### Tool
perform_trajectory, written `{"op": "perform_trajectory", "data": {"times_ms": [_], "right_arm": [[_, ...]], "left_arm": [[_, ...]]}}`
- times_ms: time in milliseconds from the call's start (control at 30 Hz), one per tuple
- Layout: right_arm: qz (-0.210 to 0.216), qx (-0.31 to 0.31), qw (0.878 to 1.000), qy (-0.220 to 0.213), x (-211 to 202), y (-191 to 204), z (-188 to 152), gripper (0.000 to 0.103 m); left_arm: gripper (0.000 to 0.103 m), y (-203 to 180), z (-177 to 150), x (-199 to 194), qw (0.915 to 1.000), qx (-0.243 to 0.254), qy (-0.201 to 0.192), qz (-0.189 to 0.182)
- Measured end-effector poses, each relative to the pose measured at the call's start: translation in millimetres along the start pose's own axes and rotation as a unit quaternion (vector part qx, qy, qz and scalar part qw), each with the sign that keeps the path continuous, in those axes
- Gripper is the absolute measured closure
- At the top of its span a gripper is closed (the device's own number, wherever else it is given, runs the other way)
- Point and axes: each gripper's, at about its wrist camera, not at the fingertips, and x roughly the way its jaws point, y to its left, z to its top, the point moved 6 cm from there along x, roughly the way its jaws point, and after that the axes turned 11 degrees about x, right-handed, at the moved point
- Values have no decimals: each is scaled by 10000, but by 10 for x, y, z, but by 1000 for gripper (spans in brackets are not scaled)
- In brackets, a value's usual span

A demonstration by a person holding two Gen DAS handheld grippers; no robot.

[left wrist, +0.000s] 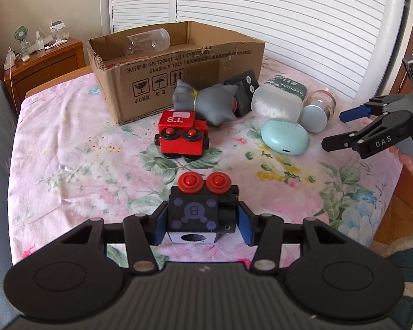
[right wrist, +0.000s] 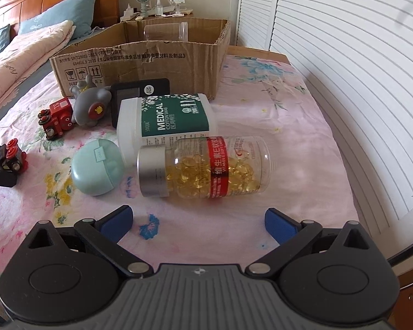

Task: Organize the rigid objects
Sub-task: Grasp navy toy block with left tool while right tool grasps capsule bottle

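Note:
My left gripper [left wrist: 202, 227] is shut on a black toy train car [left wrist: 199, 209] with two red wheels on top, held above the bed; it also shows in the right wrist view [right wrist: 12, 159]. My right gripper [right wrist: 198, 221] is open and empty, just in front of a lying vitamin capsule bottle [right wrist: 206, 166]. A red toy train [left wrist: 180, 136], a grey rubber toy [left wrist: 206, 101], a black timer [left wrist: 243, 90], a cotton swab box [right wrist: 165, 122] and a mint green case [right wrist: 96, 167] lie on the bed. A cardboard box [left wrist: 162, 82] holds a clear plastic jar [left wrist: 147, 42].
The floral bedsheet [left wrist: 82, 165] covers the bed. A wooden nightstand [left wrist: 44, 63] with a small fan stands at the far left. White louvred doors [left wrist: 261, 13] lie behind the box. Pillows [right wrist: 41, 24] lie at the headboard.

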Motion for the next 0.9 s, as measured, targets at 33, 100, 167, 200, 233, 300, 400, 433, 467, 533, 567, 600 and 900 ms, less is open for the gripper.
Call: {"op": "perform_trajectory", "data": {"times_ms": [33,100,167,200,233,300,400,433,467,533,567,600,900], "right_arm": [[2,-3,10000,12,3,-12,7,0],[48,18,10000,43,13,-28,30,0],[152,98,9998,58,23,-40,67,0],[189,139,9997,54,29,-45,89,0],[203,169,9996,43,37,-50,113,0],[161,154,9997,20,48,-52,156,0],[126,54,9999,-38,57,-41,224,0],[141,23,9999,-46,60,-35,245,0],[139,-14,9999,-56,65,-28,266,0],[113,-101,9998,-88,72,-11,305,0],[118,-132,9998,-89,75,-3,318,0],[115,-150,9998,-89,78,4,330,0],[65,-312,9995,8,114,60,363,6]], "left_arm": [[53,-6,3,2,10000,7,-8,8],[52,-6,10,13,10000,-48,-34,11],[52,3,17,15,9999,-100,-56,8],[51,7,17,14,9999,-131,-66,10],[51,10,17,14,9999,-156,-68,8],[50,10,19,14,9998,-191,-59,21],[49,7,21,18,9998,-181,-38,57],[49,8,24,21,9998,-179,-30,62],[49,10,26,22,9998,-190,-19,69],[46,15,30,25,9997,-219,-5,71],[44,15,31,26,9997,-224,-5,77],[43,15,32,30,9997,-225,-1,86],[43,-19,61,62,9998,-194,55,65]]}}
